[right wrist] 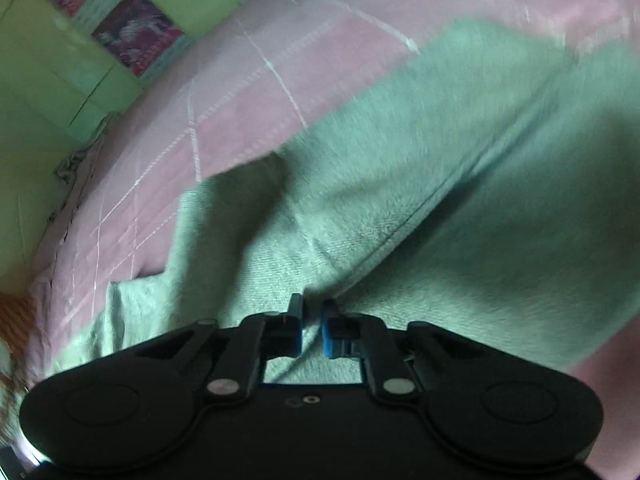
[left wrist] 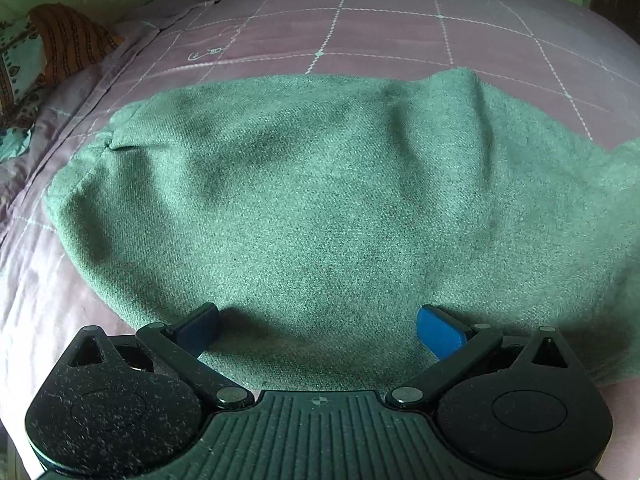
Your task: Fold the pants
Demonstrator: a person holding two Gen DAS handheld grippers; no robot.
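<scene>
- The pants (left wrist: 320, 200), green and of a woven, slightly fuzzy cloth, lie spread across the bed in front of me, on a pink bedsheet (left wrist: 400, 32) crossed by thin white stitched lines.
- My left gripper (left wrist: 318, 330) hangs over the near edge of the pants with its jaws wide apart; nothing sits between them, and I cannot tell whether the blue pads (left wrist: 438, 330) touch the cloth below.
- From the left wrist view the cloth shows broad soft wrinkles, a raised ridge toward the upper right and a small tuck at the far left edge.
- My right gripper (right wrist: 312, 326) has its jaws drawn almost together, and a narrow pinch of the green pants (right wrist: 400, 200) stands between the blue pads (right wrist: 329, 334), so I hold the cloth there.
- In the right wrist view a seam (right wrist: 420, 216) runs diagonally up and to the right from near my fingertips, with a fold of cloth heaped along it.
- The right wrist view is blurred, so finer detail of the fabric edge is hard to read.
- A patterned orange pillow (left wrist: 68, 40) lies at the far left corner of the bed, well apart from the pants.
- A green wall (right wrist: 44, 80) stands behind the bed.
</scene>
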